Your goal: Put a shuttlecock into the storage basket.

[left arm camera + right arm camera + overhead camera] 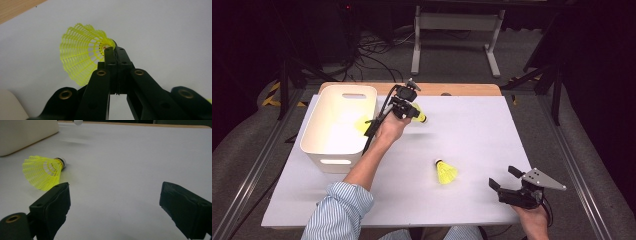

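Note:
My left gripper (411, 112) hangs above the white table just right of the white bin (328, 148). It is shut on a yellow plastic shuttlecock (419, 116). In the left gripper view the jaws pinch that shuttlecock (80, 56) near its cork, and the mesh skirt fans out to the left. A second yellow shuttlecock (445, 171) lies on its side near the table's middle front; its skirt (41, 172) faces the right gripper. My right gripper (503, 176) rests open at the front right with nothing between its jaws (115, 202). Something yellow (362, 124) lies inside the bin, partly hidden by the left hand.
The white sheet (472, 125) covers a wooden table (462, 90). The bin's wall (22, 135) stands at the far left in the right gripper view. Metal table legs and cables stand on the floor behind.

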`<state>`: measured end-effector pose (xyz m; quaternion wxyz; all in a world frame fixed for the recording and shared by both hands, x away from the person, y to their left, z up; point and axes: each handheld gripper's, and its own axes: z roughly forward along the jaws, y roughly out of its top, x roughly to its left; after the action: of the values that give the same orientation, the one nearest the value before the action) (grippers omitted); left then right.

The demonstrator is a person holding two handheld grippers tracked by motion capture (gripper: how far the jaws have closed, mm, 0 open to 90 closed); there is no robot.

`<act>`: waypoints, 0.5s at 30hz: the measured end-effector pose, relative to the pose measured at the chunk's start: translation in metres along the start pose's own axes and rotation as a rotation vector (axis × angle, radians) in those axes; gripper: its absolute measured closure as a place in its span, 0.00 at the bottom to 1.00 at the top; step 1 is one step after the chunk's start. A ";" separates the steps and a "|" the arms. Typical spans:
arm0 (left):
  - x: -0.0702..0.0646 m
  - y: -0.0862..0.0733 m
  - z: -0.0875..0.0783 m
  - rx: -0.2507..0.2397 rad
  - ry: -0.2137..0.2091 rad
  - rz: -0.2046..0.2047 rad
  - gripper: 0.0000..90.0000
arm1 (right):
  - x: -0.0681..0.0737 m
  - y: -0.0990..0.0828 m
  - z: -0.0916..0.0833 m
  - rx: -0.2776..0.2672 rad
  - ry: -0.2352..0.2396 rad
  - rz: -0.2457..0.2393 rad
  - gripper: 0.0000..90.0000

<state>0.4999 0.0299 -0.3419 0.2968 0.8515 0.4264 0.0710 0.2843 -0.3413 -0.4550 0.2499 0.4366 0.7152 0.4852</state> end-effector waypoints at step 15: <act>0.002 -0.006 -0.025 0.003 0.012 0.015 1.00 | 0.000 0.000 0.000 0.003 0.002 -0.002 0.11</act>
<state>0.4870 0.0452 -0.3249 0.2924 0.8547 0.4219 0.0777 0.2845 -0.3407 -0.4552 0.2490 0.4360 0.7167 0.4841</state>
